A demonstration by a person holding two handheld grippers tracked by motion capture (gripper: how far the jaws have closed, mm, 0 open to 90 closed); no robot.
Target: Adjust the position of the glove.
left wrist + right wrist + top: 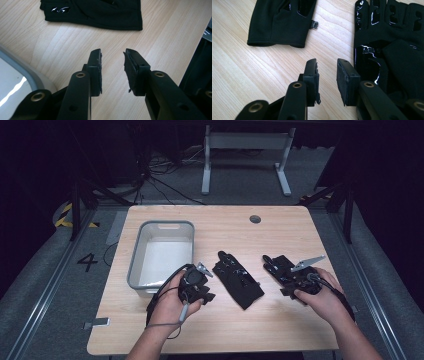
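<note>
Both grippers, left (204, 281) and right (280, 270), rest low, jaws parted, flanking the middle glove (237, 279).

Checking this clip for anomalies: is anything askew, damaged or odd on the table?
The rubber pads on the left gripper and right gripper look chipped and ragged at their edges. Otherwise nothing stands out: two black gloves lie flat beside the grey bin.

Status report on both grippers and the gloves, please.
Left gripper open, empty, beside bin. Right gripper open, empty, at right glove. Left glove flat between them. Nothing in the way.
</note>
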